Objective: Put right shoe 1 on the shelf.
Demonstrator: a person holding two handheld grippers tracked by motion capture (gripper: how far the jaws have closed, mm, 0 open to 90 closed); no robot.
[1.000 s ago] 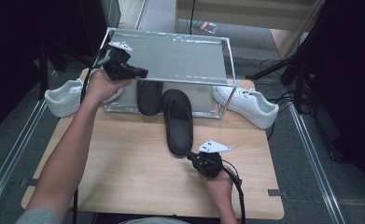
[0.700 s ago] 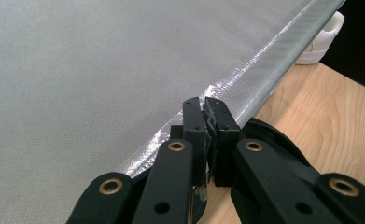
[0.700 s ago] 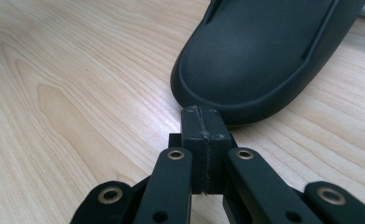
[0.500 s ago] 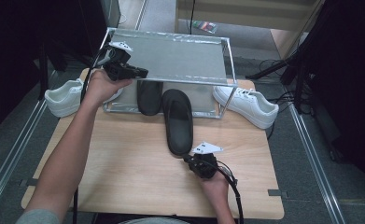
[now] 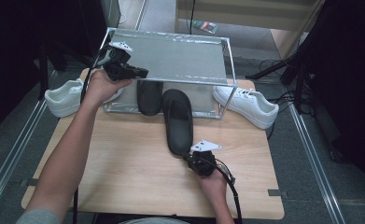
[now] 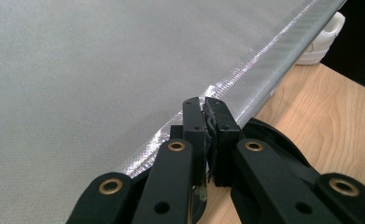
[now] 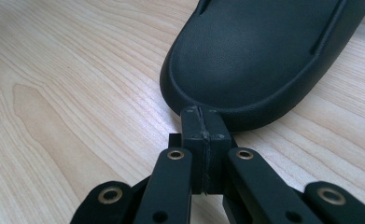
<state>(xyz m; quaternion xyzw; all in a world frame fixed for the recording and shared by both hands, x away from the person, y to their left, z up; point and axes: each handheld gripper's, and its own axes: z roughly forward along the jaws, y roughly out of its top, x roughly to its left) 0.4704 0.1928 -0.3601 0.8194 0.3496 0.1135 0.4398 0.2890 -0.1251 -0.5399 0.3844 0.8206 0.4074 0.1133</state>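
Lying lengthwise on the wooden counter [image 5: 124, 172], the black slipper [image 5: 178, 122] has its toe end under the front edge of the shoe rack [image 5: 171, 58] and its heel end pointing toward the person. The right gripper [image 5: 193, 157] sits right at that heel end; in the right gripper view its jaws are pressed together with nothing between them, and their tips touch or nearly touch the rounded rim of the slipper [image 7: 264, 56] low down by the counter [image 7: 68, 70].

A second black slipper [image 5: 149, 95] lies just beside the first, on its left, pushed farther in beneath the rack's grey mesh shelf. The rack is a metal frame with that flat shelf on top, standing across the far half of the counter.

The left gripper [image 5: 140, 72] is raised at the rack's front left corner, level with the shelf. In the left gripper view its jaws are likewise closed on each other, empty, their tips just over the shiny front edge of the shelf [image 6: 101, 70].

A white sneaker [image 5: 73, 95] rests at the counter's left edge by the rack, partly behind the left hand [image 5: 103, 86]. Another white sneaker [image 5: 248, 105] sits at the rack's right end, well apart from the slippers.
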